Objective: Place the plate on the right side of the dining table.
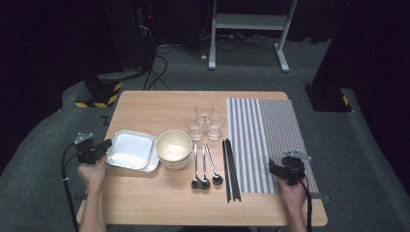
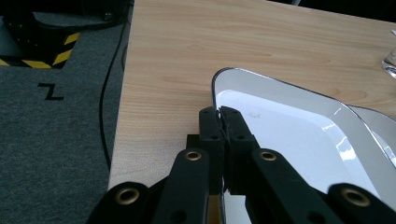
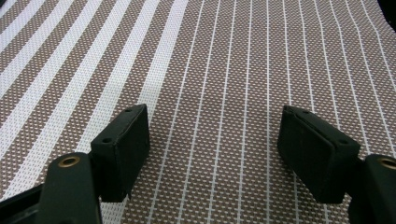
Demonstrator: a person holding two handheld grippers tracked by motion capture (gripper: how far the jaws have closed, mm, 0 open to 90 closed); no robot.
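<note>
1. High view: my left gripper (image 1: 99, 148) sits at the left edge of the bench (image 1: 159, 203), its jaws on the near-left rim of the top tray (image 1: 129, 149), a shiny square tray stacked on a second tray (image 1: 152, 166).
2. High view: just right of the trays stand stacked bowls (image 1: 173, 147); beyond them three glasses (image 1: 205, 121) cluster together, and three spoons (image 1: 205, 166) lie side by side in front.
3. High view: black chopsticks (image 1: 230, 169) lie along the left border of the striped placemat (image 1: 270, 130); my right gripper (image 1: 278, 169) hovers over the placemat's near right part, well apart from the trays.
4. Left gripper view: my jaws are pressed together on the thin rim of the top tray (image 2: 289, 126), pinching it at its corner; the bench (image 2: 187, 56) shows around it, and the second tray's edge (image 2: 378, 121) shows at right.
5. Right gripper view: my jaws are spread wide with nothing between them, above the placemat (image 3: 210, 70); whether they touch the weave I cannot tell.
</note>
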